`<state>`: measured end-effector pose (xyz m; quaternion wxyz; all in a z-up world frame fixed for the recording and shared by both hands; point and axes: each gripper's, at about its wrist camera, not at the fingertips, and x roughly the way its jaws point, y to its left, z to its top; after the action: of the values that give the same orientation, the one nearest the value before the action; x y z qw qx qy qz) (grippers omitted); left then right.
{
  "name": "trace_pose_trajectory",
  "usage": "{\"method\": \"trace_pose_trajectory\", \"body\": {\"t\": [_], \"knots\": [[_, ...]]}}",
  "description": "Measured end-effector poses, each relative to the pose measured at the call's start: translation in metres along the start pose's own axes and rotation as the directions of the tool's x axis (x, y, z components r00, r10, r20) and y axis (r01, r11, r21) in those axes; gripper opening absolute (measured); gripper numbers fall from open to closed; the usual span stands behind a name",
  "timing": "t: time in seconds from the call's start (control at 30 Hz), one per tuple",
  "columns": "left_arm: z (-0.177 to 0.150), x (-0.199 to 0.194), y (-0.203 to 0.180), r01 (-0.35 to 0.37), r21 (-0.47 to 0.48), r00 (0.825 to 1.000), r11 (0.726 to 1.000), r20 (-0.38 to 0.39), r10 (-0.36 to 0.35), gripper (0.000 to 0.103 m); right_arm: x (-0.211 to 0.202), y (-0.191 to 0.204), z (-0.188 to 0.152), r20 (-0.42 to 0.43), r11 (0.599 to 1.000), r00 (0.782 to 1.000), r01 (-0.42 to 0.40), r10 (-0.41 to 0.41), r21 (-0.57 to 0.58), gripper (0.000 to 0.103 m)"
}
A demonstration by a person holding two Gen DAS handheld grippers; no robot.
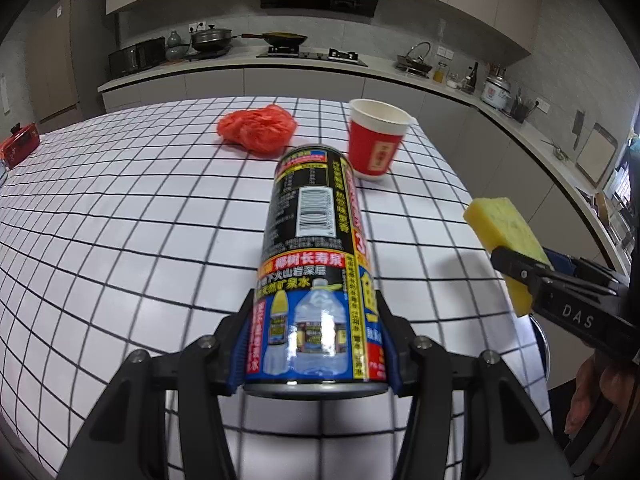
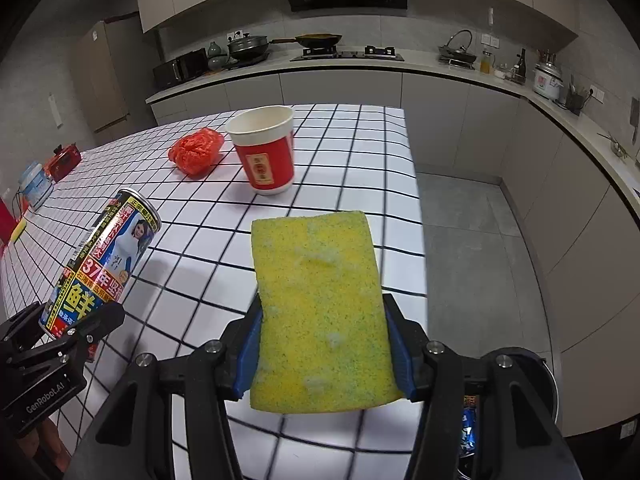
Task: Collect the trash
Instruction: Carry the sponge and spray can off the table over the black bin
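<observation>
Both hands loaded. Your left gripper [image 1: 316,344] pinches a printed drink can [image 1: 316,256] near its base: blue finger pads on either side of the round wall, long axis running straight out along the fingers, far end tipped up, clear of the tabletop [image 1: 120,216]. Your right gripper [image 2: 320,344] clamps a yellow sponge [image 2: 320,308] across its short width, flat face to the camera, long axis also pointing forward; the foam bows inward slightly where the pads bite. Sponge hangs at the tabletop's right edge, partly past it.

Key relation: something round and dark sits low beside your right hand, off the near right corner of the tabletop. Probably the bin [image 2: 532,372], but only its rim shows, so I can't confirm. If it is, the sponge is the nearer load and the can has to cross rightward to reach it.

Not collected yet: a red paper cup [image 2: 264,152], upright, white rim, open and looking empty, and a crumpled red plastic bag [image 2: 196,150] just beside it on its left. Both sit toward the far edge of the tabletop, ahead of both grippers; the cup is closer to your right one.

Handling: can is rigid, glossy, slick metal, so grip low and firm. Sponge is soft, porous, forgiving. Cup is thin-walled and will crush. Bag is limp film; pinch a fold.
</observation>
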<state>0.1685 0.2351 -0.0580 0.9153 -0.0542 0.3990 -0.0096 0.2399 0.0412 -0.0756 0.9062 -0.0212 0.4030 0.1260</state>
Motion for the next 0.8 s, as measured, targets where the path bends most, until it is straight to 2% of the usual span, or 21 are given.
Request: {"method": "trace_pose_trajectory", "body": {"t": [0.43, 0.8], "knots": [[-0.020, -0.023, -0.079, 0.047, 0.038, 0.999, 0.998, 0.024, -0.048, 0.054, -0.049, -0.079, -0.030, 0.017, 0.999, 0.999, 0.038, -0.039, 0.033, 0.057], [-0.030, -0.023, -0.157, 0.111, 0.096, 0.993, 0.989, 0.018, -0.113, 0.054, -0.079, -0.152, -0.058, 0.017, 0.992, 0.995, 0.094, -0.096, 0.085, 0.057]]}}
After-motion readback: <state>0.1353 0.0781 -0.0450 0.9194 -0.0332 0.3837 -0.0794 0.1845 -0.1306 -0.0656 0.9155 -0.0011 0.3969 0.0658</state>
